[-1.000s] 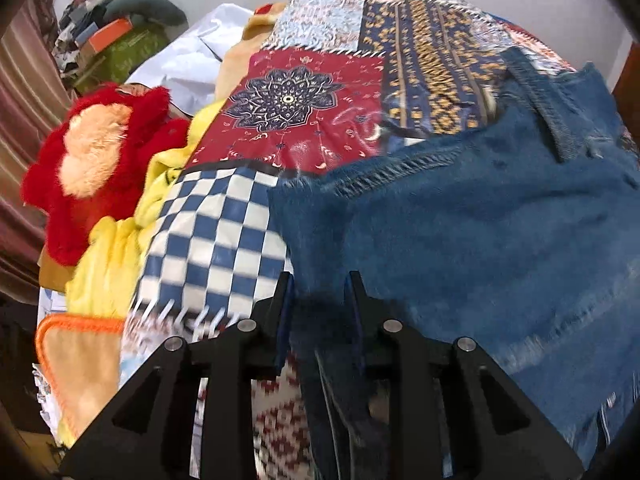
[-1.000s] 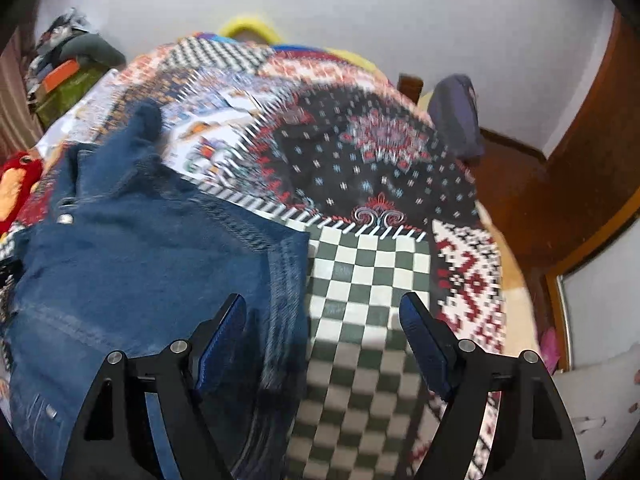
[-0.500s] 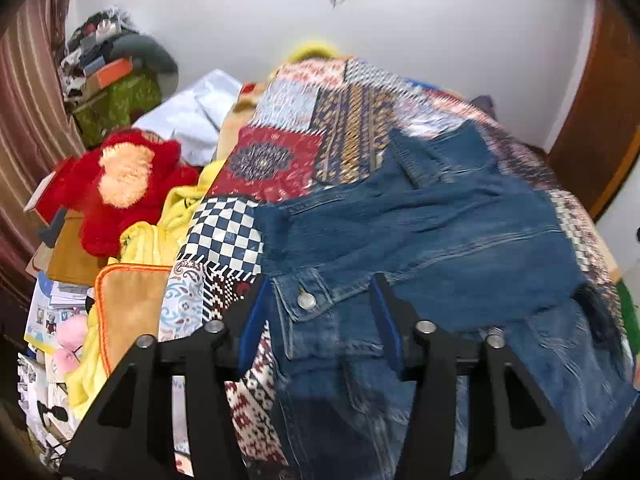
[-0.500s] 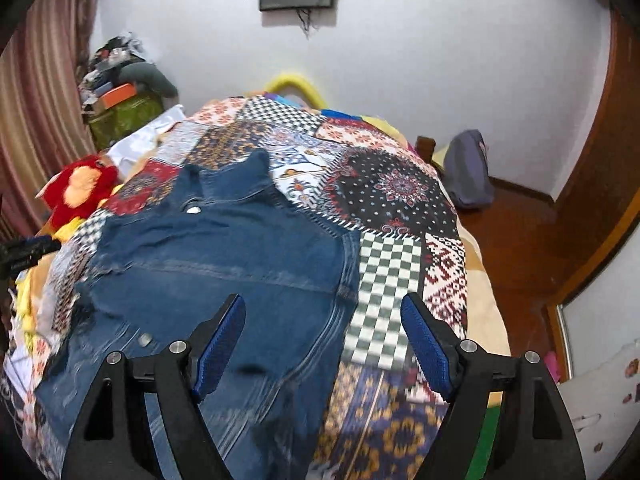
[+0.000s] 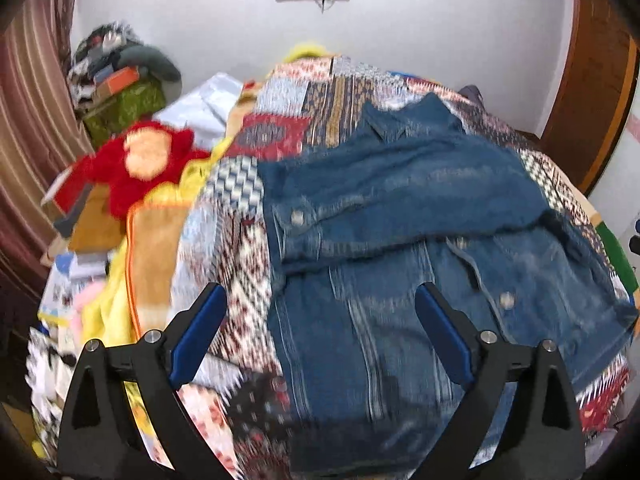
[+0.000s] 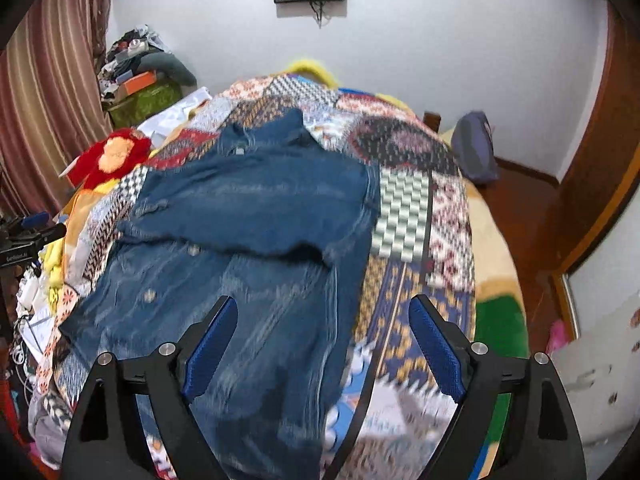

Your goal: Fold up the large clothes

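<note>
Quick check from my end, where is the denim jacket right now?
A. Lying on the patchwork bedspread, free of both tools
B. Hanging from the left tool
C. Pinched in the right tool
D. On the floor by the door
A: the denim jacket lies spread on the patchwork bedspread, with the left tool and the right tool both opening above it and nothing pinched between their pads.

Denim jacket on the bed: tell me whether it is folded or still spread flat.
Partly folded. The denim jacket has its upper part doubled over the lower front, leaving a frayed edge across the middle, on the patchwork bedspread.
</note>
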A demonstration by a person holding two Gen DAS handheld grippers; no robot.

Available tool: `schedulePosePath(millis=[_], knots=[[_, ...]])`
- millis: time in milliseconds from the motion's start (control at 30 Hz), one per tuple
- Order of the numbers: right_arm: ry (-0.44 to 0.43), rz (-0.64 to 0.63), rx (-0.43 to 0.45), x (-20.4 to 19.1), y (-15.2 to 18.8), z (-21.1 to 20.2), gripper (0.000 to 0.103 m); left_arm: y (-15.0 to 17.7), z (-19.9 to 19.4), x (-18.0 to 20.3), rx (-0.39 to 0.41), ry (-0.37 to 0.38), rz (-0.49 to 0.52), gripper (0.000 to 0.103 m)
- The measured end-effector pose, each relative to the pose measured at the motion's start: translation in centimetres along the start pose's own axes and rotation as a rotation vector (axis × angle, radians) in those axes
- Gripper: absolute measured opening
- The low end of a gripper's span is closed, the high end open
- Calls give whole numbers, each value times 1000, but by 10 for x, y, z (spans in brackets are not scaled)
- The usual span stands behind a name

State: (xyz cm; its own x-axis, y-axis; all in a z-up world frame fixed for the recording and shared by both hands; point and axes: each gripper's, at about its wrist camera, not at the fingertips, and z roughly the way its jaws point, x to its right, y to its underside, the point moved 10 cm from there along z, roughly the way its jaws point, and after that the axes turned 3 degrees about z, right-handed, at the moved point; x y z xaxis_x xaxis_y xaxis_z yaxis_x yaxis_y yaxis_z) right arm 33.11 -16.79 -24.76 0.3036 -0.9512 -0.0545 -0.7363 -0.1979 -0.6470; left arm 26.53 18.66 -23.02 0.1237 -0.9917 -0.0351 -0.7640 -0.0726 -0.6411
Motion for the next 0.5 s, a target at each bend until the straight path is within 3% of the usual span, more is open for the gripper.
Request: schedulePosePath(millis=[300, 500], knots=[[-65, 132, -122, 7, 66, 14, 86, 83, 20, -23, -163, 78, -241, 95], [-113, 259, -186, 14, 99, 25, 86, 127, 33, -26, -264, 110, -321, 95]])
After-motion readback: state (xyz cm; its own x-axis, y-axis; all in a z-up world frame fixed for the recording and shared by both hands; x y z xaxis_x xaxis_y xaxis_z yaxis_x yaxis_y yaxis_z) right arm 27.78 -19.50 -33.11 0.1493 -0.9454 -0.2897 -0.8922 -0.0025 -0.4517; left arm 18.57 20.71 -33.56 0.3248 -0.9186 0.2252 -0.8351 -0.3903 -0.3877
